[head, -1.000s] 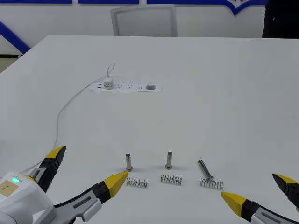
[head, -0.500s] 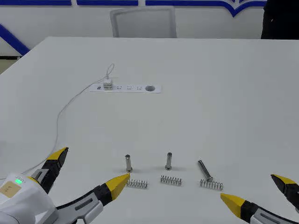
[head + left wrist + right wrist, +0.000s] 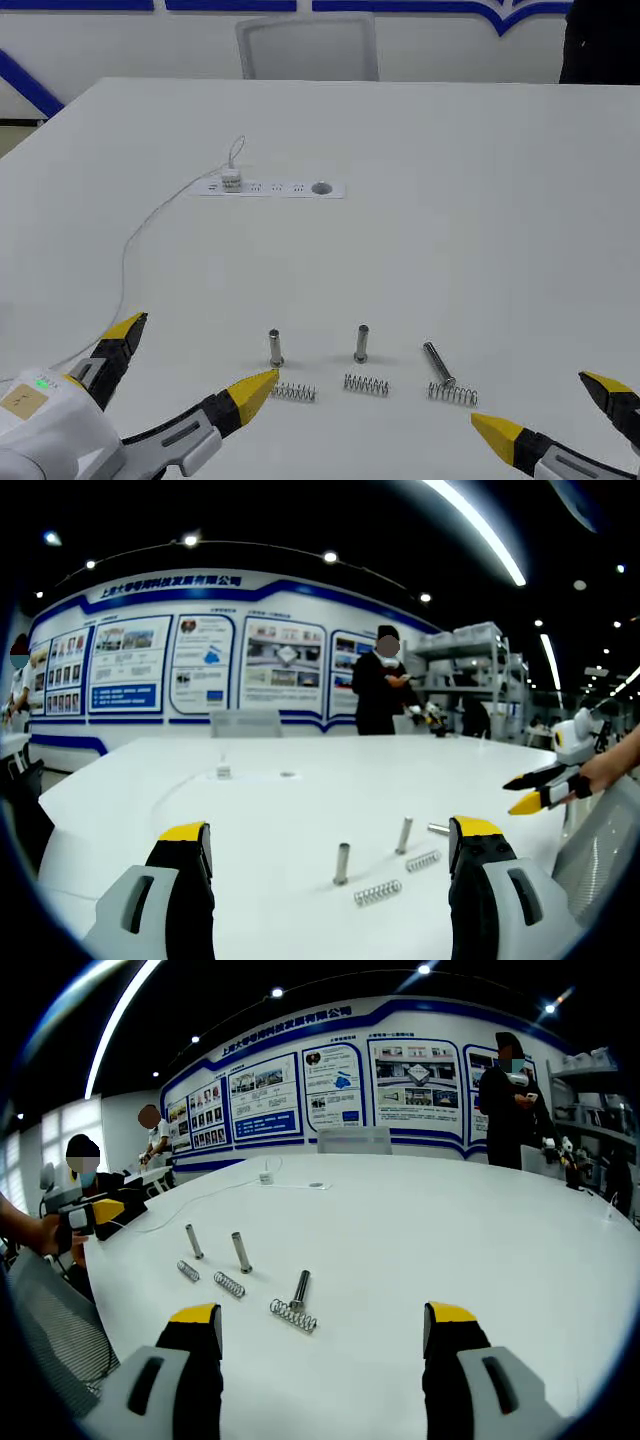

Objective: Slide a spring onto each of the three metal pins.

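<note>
Left gripper (image 3: 190,357), right gripper (image 3: 548,406) both gaping, empty; pinch leftmost spring (image 3: 293,392) lightly near one end, align bore over upright leftmost pin (image 3: 275,348)

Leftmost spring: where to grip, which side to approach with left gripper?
Probably mid-length, jaws across the coils, coming from above on the near side. The leftmost spring lies flat, axis left-right, with the upright left pin close behind it; the open left gripper is on that side.

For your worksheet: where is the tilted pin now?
The tilted pin is rightmost in the head view's row, just behind the rightmost spring.
</note>
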